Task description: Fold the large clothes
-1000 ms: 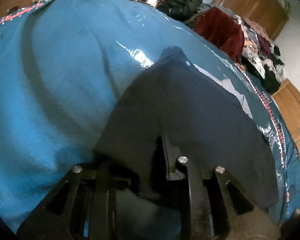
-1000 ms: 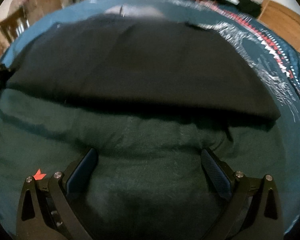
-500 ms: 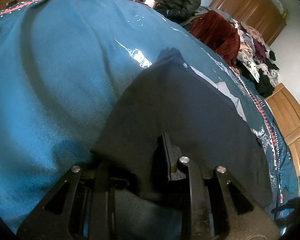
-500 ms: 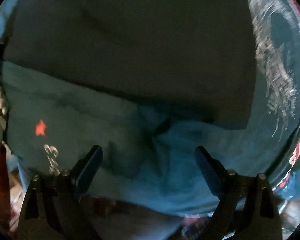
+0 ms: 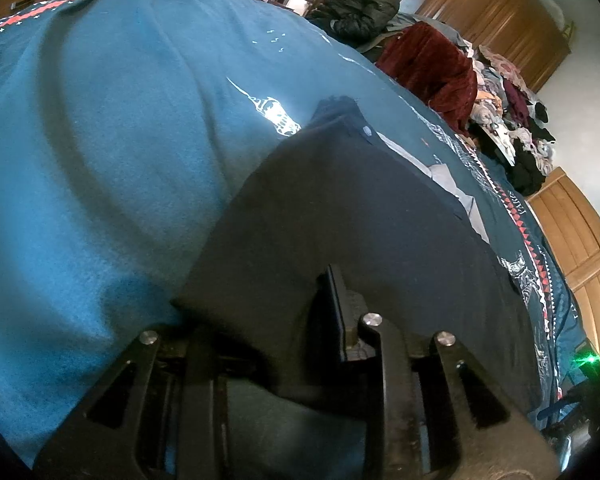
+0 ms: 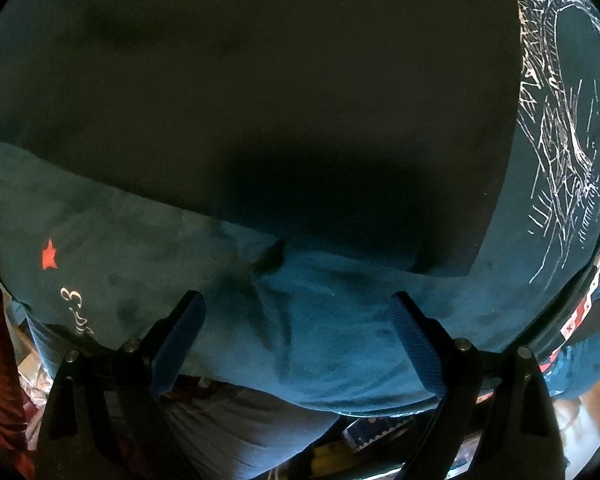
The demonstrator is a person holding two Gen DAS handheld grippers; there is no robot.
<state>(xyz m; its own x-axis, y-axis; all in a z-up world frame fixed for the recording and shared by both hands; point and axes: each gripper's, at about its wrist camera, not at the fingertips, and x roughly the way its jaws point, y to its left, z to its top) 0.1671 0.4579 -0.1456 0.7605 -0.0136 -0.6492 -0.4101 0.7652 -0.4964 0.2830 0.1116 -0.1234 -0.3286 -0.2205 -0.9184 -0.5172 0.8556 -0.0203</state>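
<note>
Right tool [image 6: 296, 340] now higher above dark garment [image 6: 260, 100]

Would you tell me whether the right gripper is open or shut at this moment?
Open. The right gripper has its two blue pads spread wide apart above the teal blanket, with nothing between them.

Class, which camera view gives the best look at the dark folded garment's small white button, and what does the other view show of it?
The left wrist view. There the small white button sits at the far corner of the dark folded garment, which lies on the teal blanket. The right wrist view shows only the garment's plain dark surface; no button appears.
</note>
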